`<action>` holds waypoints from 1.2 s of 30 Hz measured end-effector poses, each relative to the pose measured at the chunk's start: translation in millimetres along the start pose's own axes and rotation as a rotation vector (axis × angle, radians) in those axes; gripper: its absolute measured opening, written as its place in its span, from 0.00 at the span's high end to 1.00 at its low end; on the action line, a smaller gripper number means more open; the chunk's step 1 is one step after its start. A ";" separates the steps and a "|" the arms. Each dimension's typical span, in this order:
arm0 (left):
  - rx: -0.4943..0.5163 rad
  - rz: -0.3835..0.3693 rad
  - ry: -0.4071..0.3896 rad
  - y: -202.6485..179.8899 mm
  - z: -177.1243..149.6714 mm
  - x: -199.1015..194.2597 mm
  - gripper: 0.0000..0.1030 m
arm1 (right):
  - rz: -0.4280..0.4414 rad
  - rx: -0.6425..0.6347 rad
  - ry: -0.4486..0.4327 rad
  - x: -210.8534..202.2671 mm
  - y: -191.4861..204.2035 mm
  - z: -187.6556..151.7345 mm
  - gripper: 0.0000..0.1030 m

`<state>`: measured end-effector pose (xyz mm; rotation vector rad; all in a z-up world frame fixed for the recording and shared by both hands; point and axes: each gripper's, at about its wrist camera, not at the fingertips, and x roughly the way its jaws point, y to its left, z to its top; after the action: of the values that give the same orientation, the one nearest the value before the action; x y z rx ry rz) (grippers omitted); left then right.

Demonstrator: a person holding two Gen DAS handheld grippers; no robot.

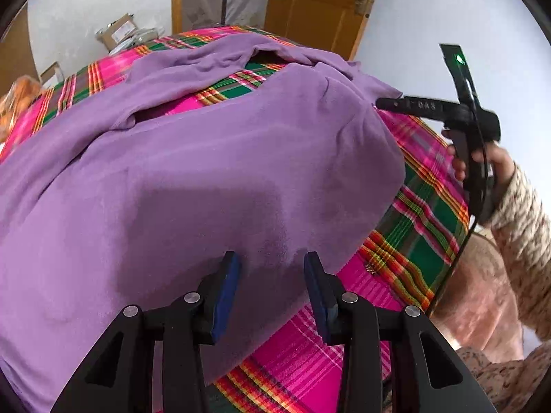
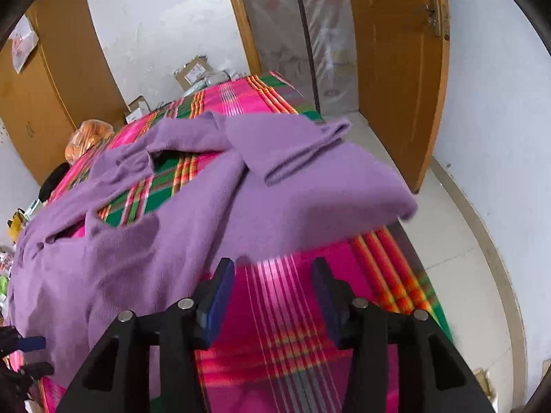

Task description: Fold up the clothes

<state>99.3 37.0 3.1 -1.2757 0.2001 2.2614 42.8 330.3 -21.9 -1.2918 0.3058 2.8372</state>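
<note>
Two wooden doors (image 2: 396,79) and white walls closed in a bed under a pink, green and orange plaid cover (image 2: 286,323). Cardboard boxes (image 2: 196,72) sat past its far end. Over the cover's middle sprawled the purple garment (image 1: 193,179), one fold reaching the right edge beside bare floor (image 2: 458,241). Left gripper (image 1: 272,268) hovered spread above the cloth; right gripper (image 2: 272,275) spread over bare plaid.
</note>
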 end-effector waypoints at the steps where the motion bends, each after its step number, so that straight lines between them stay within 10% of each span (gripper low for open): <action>1: 0.006 0.003 -0.002 -0.8 -0.3 -0.3 0.58 | -0.007 -0.005 0.000 2.6 0.5 3.1 0.53; 8: -0.012 -0.004 -0.019 -1.3 5.9 3.9 0.58 | -0.074 -0.063 0.025 20.3 13.6 13.8 0.49; 15: -0.053 -0.025 -0.027 3.3 7.6 3.2 0.58 | -0.098 -0.125 0.015 22.2 21.6 16.2 0.96; 36: -0.115 -0.085 -0.016 7.8 2.2 -3.8 0.58 | -0.271 0.125 -0.211 -96.7 -69.5 -23.4 0.97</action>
<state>95.1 29.8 6.4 -1.2981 0.0105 2.2377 130.3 401.3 23.4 -0.9227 0.2738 2.6455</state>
